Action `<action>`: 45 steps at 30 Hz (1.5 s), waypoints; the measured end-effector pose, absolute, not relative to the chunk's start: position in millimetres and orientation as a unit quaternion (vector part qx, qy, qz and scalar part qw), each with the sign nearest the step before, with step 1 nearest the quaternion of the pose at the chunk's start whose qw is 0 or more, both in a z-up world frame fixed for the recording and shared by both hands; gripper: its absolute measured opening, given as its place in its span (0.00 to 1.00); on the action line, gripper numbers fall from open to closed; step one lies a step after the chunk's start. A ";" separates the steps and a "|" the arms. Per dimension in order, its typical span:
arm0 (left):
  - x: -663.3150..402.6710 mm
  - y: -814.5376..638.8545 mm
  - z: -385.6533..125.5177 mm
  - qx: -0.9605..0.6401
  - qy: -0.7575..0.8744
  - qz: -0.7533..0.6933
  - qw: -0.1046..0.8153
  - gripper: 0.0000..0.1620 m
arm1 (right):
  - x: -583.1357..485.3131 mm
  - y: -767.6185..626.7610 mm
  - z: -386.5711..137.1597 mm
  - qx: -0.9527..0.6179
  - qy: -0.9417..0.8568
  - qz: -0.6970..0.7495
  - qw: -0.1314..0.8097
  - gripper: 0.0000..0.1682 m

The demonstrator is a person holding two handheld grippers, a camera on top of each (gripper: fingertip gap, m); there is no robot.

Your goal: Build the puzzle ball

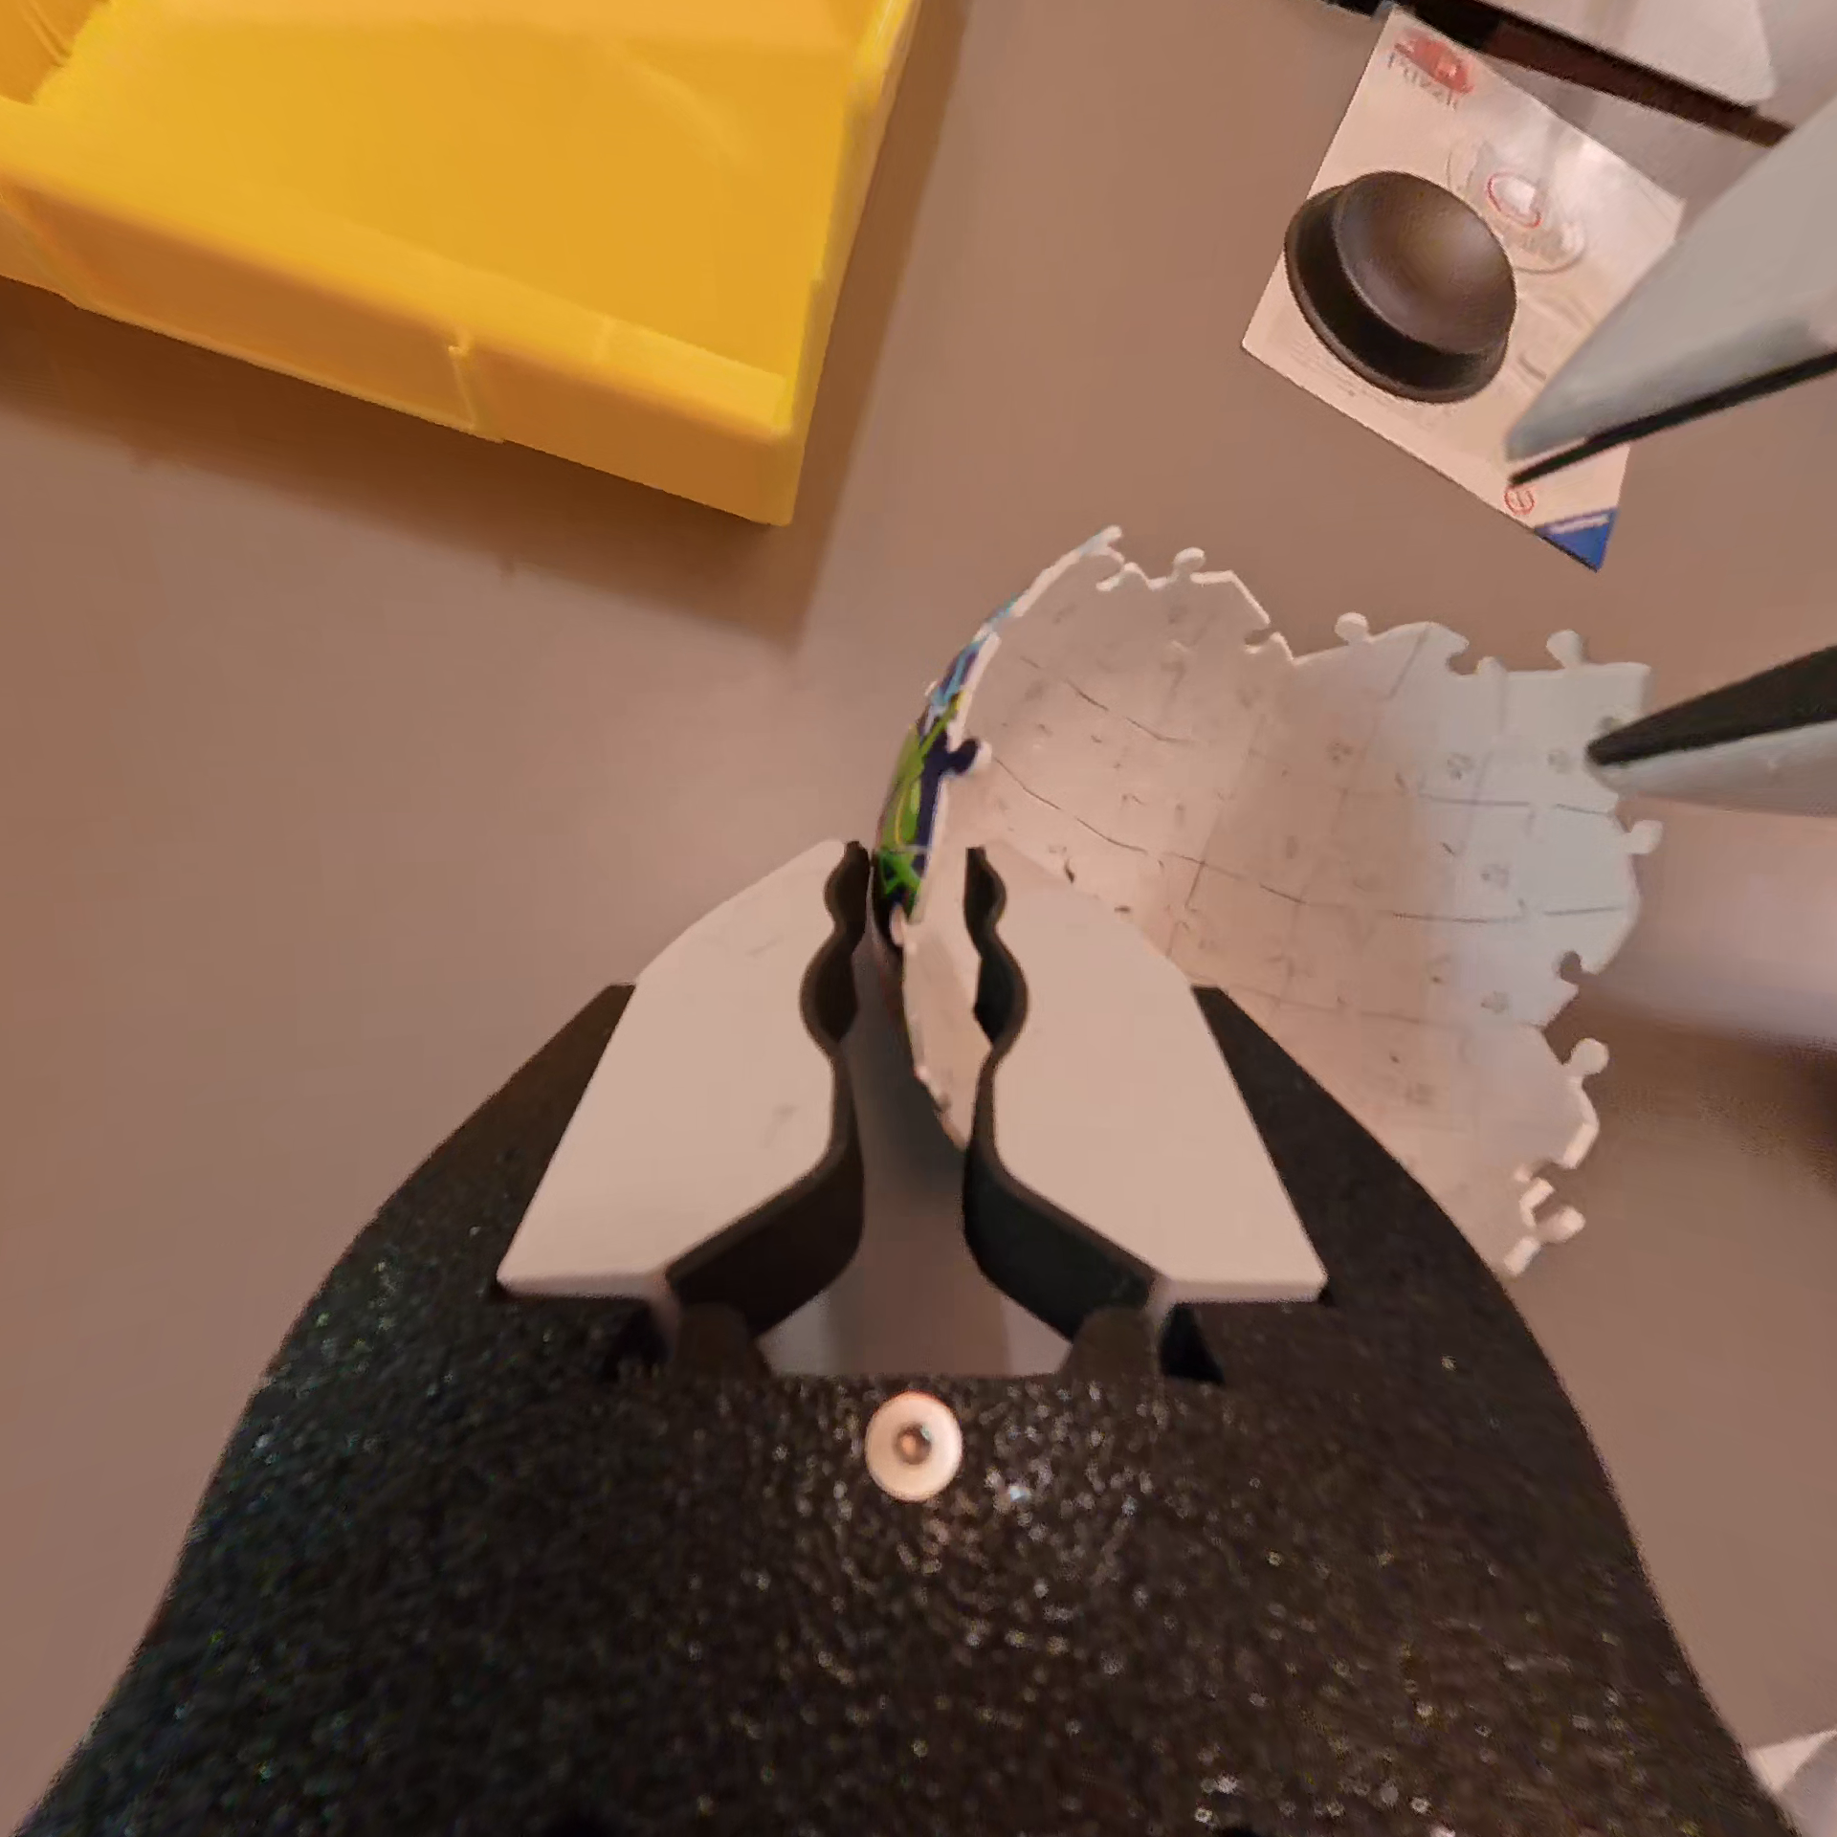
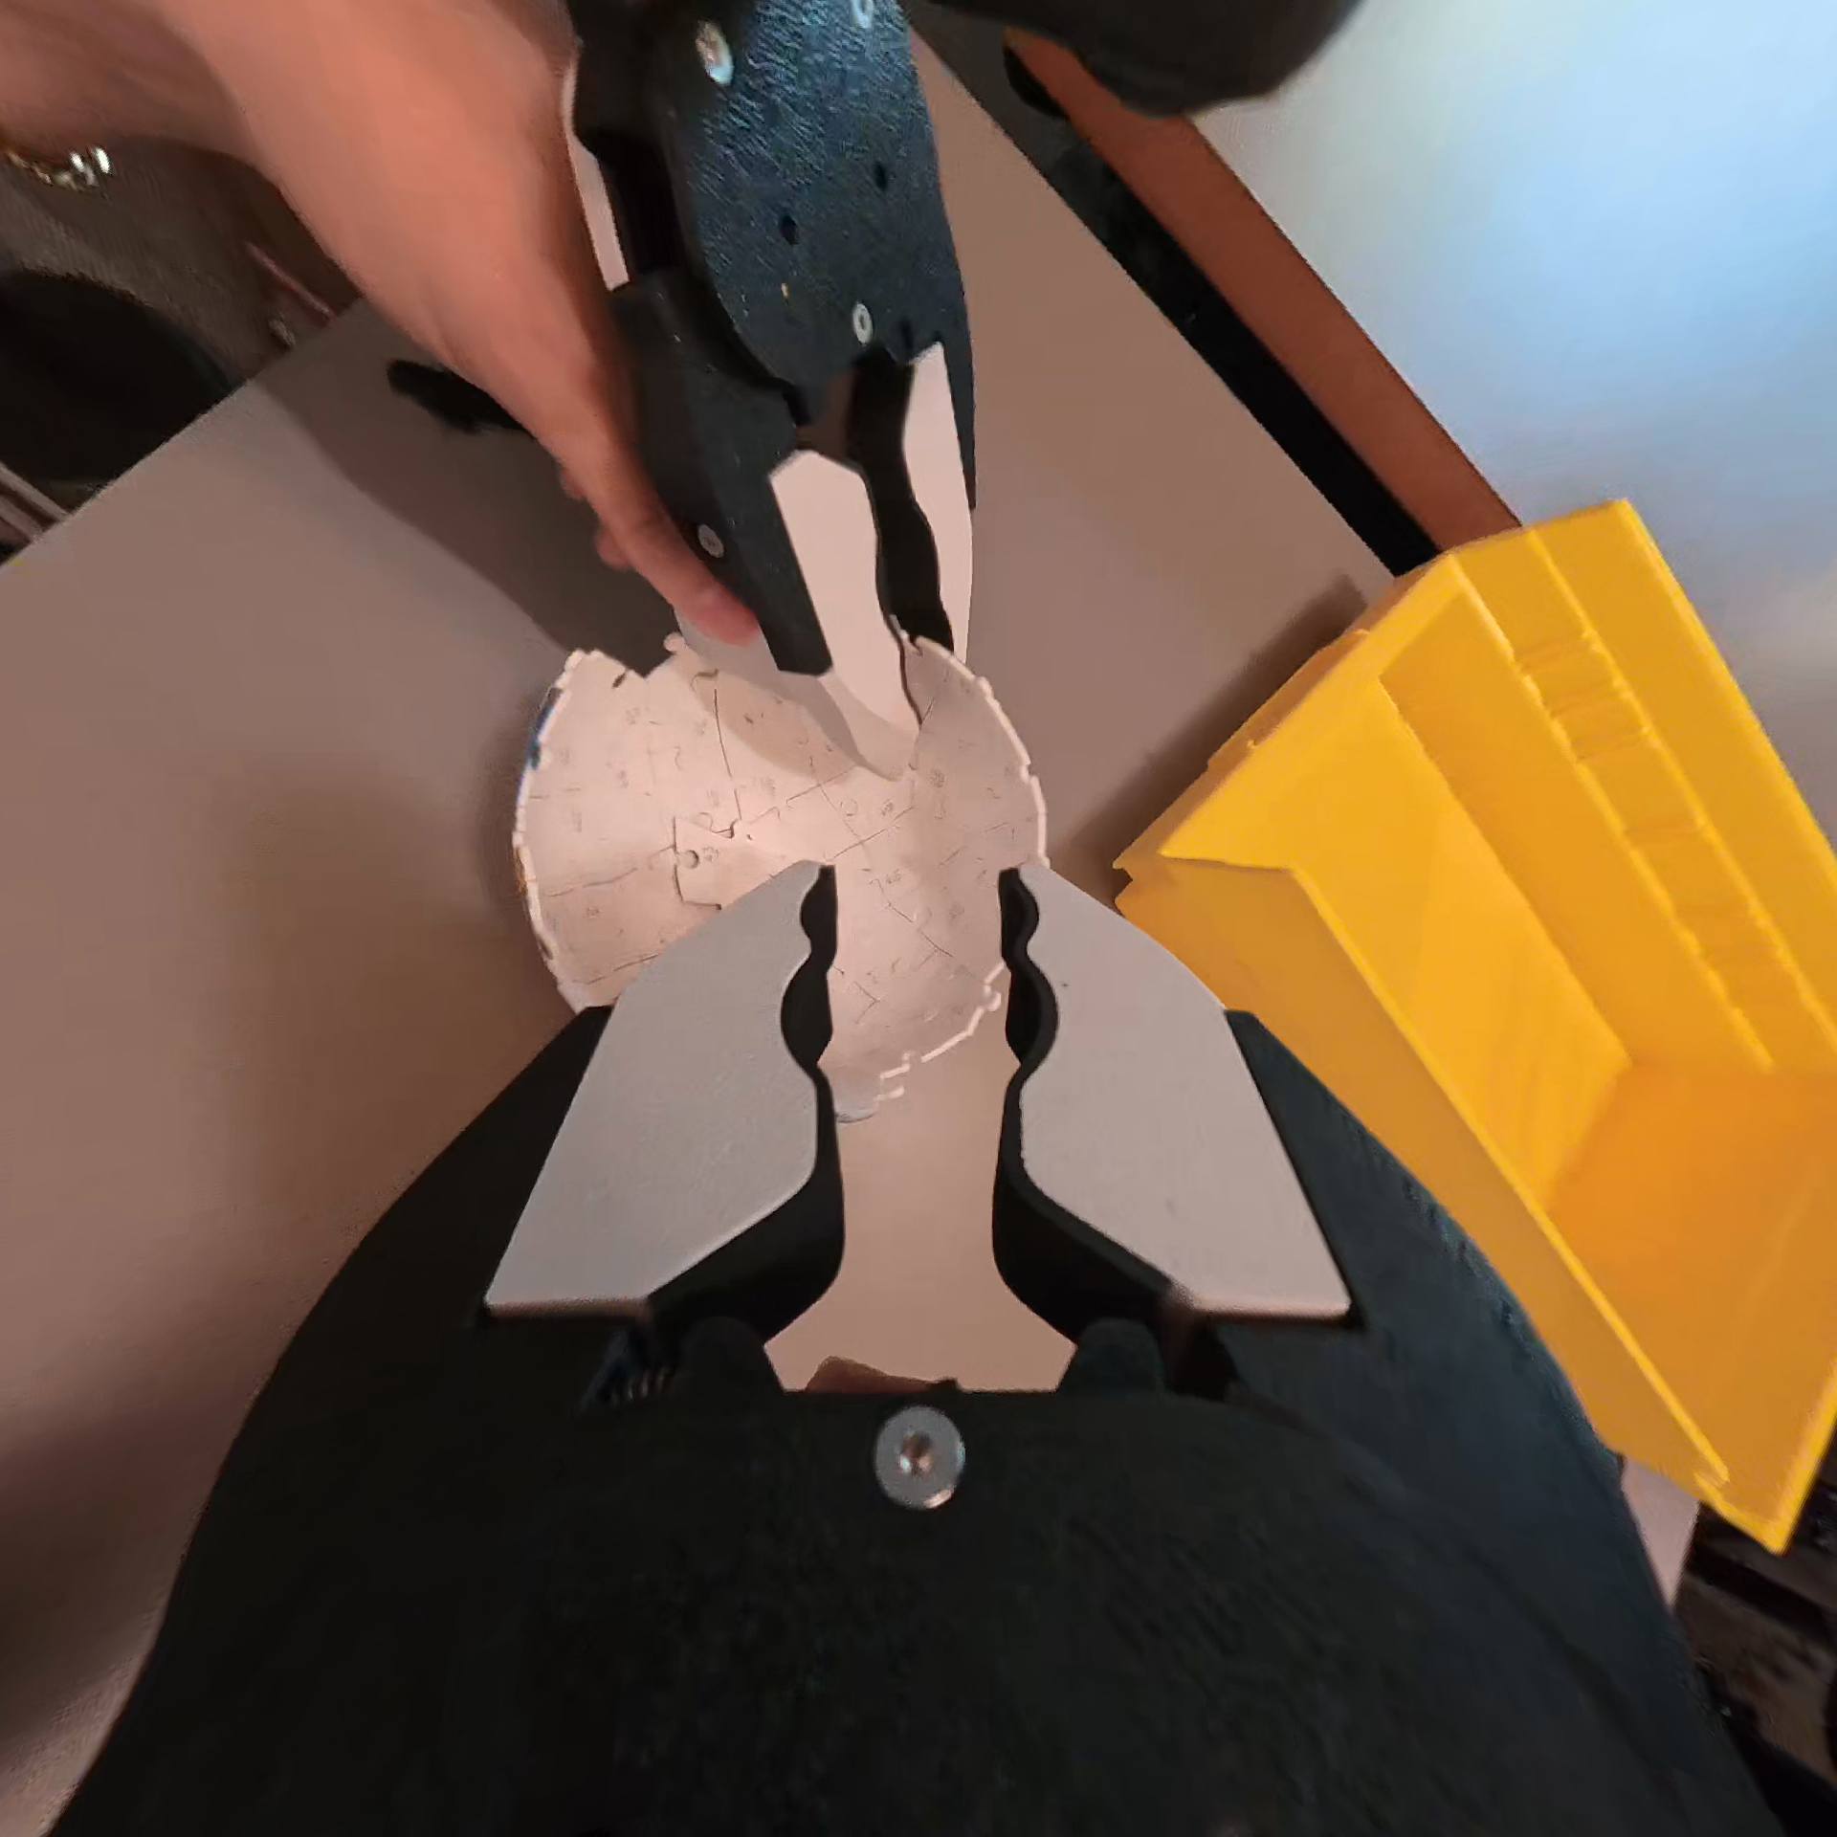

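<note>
Left wrist view: the left hand-held gripper (image 1: pixel 919 875) pinches the rim of the half-built puzzle ball (image 1: pixel 1243 875) on the worktop (image 1: pixel 398 795). Beyond it, the right hand-held gripper (image 2: pixel 915 885) hovers open, empty. Next, I judge, fetch another piece.

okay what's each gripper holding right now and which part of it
The left gripper straddles the rim of the half-built puzzle ball, near its edge; whether it pinches is unclear. The right gripper is open and holds nothing.
</note>
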State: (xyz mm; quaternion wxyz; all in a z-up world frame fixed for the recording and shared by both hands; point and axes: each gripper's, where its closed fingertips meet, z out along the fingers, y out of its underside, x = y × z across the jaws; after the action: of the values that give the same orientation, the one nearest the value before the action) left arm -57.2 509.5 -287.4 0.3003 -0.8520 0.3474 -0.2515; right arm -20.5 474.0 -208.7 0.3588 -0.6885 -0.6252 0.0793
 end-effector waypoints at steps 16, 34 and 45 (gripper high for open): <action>-55.0 513.5 -291.0 -0.841 0.371 -0.230 0.320 0.05 | -48.0 455.2 -232.5 -0.618 -0.721 0.043 0.310 0.10; -52.8 510.2 -285.6 -0.837 0.370 -0.246 0.320 0.22 | 6.8 475.5 -224.0 -0.784 -0.465 0.136 0.388 0.26; -52.7 500.6 -288.3 -0.834 0.403 -0.228 0.301 0.15 | 28.7 429.9 -272.7 -0.794 -0.389 0.244 0.397 0.49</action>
State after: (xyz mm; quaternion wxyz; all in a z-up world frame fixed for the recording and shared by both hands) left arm -52.7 500.6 -288.3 0.3009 -0.8338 0.4026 -0.2283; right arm 28.7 429.9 -272.7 0.3974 -0.7945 -0.3889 0.2444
